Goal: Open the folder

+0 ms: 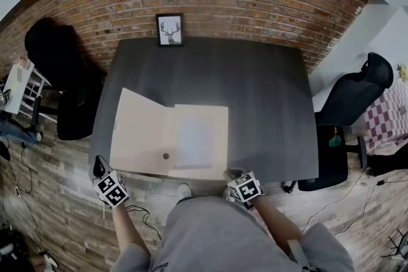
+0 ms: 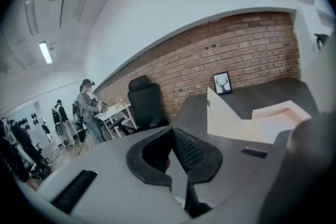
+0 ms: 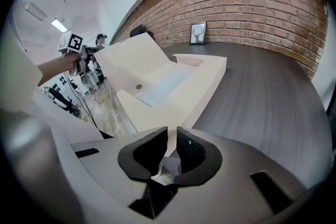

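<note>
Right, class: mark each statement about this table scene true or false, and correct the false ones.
1. The folder lies open on the table, with its left cover raised at an angle. True.
2. The left gripper is holding that cover. False: it is shut on nothing and sits clear of the folder, off the table's near left corner.
3. The folder is empty inside. False: a sheet of paper lies in it.
4. A framed picture of a deer stands at the table's far edge, against the brick wall. True.
</note>
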Motion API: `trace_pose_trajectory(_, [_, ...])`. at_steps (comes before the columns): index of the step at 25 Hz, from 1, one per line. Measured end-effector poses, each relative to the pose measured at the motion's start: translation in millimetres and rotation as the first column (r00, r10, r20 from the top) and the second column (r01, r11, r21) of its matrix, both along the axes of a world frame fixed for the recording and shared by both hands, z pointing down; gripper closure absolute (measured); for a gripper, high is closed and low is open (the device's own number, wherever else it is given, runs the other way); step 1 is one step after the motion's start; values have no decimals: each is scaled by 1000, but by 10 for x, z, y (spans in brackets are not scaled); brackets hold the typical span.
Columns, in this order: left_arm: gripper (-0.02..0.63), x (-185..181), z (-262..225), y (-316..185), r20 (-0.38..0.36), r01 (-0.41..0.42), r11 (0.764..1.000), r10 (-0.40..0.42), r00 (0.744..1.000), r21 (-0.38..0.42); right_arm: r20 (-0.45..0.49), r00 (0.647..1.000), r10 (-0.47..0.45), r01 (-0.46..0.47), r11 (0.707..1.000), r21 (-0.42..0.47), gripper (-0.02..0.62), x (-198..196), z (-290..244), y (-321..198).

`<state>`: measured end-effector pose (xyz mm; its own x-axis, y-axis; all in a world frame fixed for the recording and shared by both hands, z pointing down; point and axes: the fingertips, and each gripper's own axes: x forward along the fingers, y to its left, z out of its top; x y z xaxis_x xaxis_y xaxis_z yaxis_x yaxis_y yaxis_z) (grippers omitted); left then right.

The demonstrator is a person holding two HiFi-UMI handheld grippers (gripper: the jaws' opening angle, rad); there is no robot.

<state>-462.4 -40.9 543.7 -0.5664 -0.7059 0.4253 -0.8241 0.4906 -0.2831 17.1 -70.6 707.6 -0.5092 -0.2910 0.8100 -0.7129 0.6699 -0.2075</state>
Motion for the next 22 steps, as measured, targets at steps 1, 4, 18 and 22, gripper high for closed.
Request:
trace_pose_trajectory(1, [603,40,-61,-36,19,-18,1000,18,1000,4,2,1000,-2,2,1000,-2,554,-4,-7,0])
trace_pose_trajectory(4, [603,123,-268,-137,63,-56,998,54,996,29,22,1000,8,-8,1000,18,572,-28,-84,-54])
trace_pose_trajectory(18, [603,1270,-1482,-751,49,-336,887,338,940,316,388,916,108,-279,864,419,595,-275,-2080,-819])
trace_pose_trajectory(22, [603,1952,-1709,-916,26,-454,798,485,874,397,458,886,70,-330,788,519,595,-369,-2714,-814])
